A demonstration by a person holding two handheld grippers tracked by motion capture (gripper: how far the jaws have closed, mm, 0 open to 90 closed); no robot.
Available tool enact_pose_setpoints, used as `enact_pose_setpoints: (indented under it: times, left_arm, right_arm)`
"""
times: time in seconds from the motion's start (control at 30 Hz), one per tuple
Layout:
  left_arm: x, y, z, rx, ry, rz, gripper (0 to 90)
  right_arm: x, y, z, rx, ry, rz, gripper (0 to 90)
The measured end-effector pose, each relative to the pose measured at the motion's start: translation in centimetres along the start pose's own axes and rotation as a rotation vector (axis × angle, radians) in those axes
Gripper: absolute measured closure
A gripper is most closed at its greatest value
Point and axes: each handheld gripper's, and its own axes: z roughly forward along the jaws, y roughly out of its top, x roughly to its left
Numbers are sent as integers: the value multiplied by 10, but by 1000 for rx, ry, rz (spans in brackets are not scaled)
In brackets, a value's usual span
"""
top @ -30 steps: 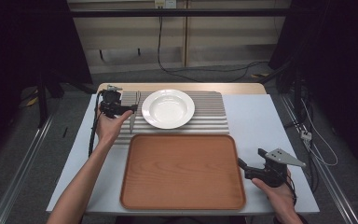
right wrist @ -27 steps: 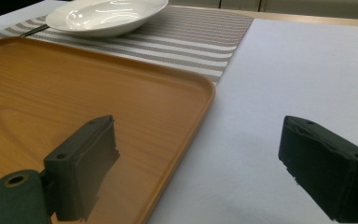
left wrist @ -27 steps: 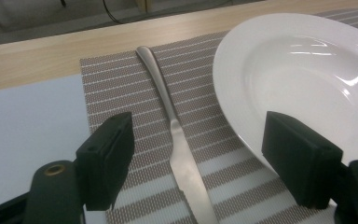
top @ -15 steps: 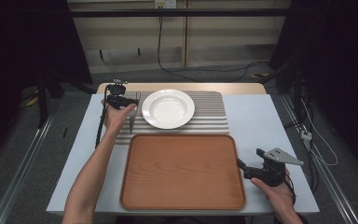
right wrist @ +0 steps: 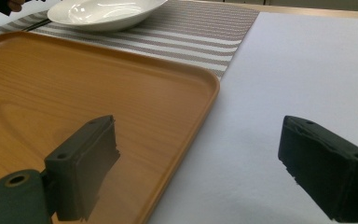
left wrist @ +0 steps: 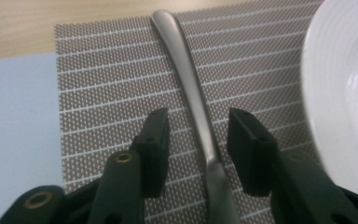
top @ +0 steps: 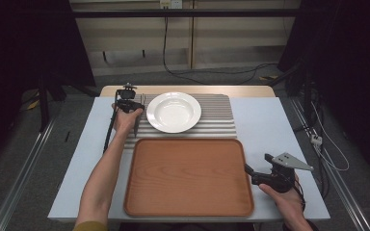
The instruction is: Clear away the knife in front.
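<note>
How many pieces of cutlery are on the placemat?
1: a metal utensil handle lies on the striped placemat left of the white plate, between the left gripper's open jaws. Its head is hidden.

A metal utensil handle (left wrist: 196, 102), matte silver and slightly curved, lies flat on the striped placemat (left wrist: 102, 79), its rounded end toward 12 o'clock. Just beside it at 3 o'clock sits an empty white plate (top: 173, 111). At 6 o'clock lies an empty wooden tray (top: 188, 177).
</note>
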Motion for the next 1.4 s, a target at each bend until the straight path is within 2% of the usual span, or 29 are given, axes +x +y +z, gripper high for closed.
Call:
enact_pose_setpoints:
  times: [0.13, 0.2, 0.3, 0.37, 0.4, 0.63, 0.77, 0.97, 1.07, 1.23, 1.3, 1.4]
  left_arm:
    - [-3, 6, 3, 28, 28, 30, 663]
    - [-5, 7, 4, 26, 35, 36, 687]
    - [-5, 9, 6, 25, 34, 14, 711]
    - [-4, 9, 6, 31, 31, 25, 712]
    - [-5, 10, 6, 25, 31, 12, 713]
    - [-6, 15, 7, 65, 38, 16, 716]
    - [-5, 16, 7, 72, 34, 6, 721]
    - [-6, 18, 8, 82, 30, 9, 783]
    - [-4, 18, 6, 98, 6, 5, 797]
    - [-5, 17, 3, 121, 4, 40, 799]
    - [-4, 16, 3, 117, -2, 32, 798]
    - [-4, 17, 2, 130, -7, 45, 798]
  right_arm:
    - [0, 0, 0, 0, 2, -1, 113]
    - [0, 0, 0, -1, 4, -2, 113]
    - [0, 0, -1, -2, 8, -3, 113]
    - [0, 0, -1, -2, 10, -3, 113]
    - [0, 0, 0, 0, 16, -2, 115]
    - [0, 0, -1, 2, 18, 0, 115]
    - [0, 0, 0, 2, 18, 0, 115]
    - [0, 0, 0, 2, 18, 0, 114]
    - [0, 0, 0, 2, 19, 0, 114]
    - [-1, 0, -1, 0, 18, -1, 115]
    - [0, 0, 0, 2, 18, 0, 115]
    - [0, 0, 0, 1, 19, 3, 115]
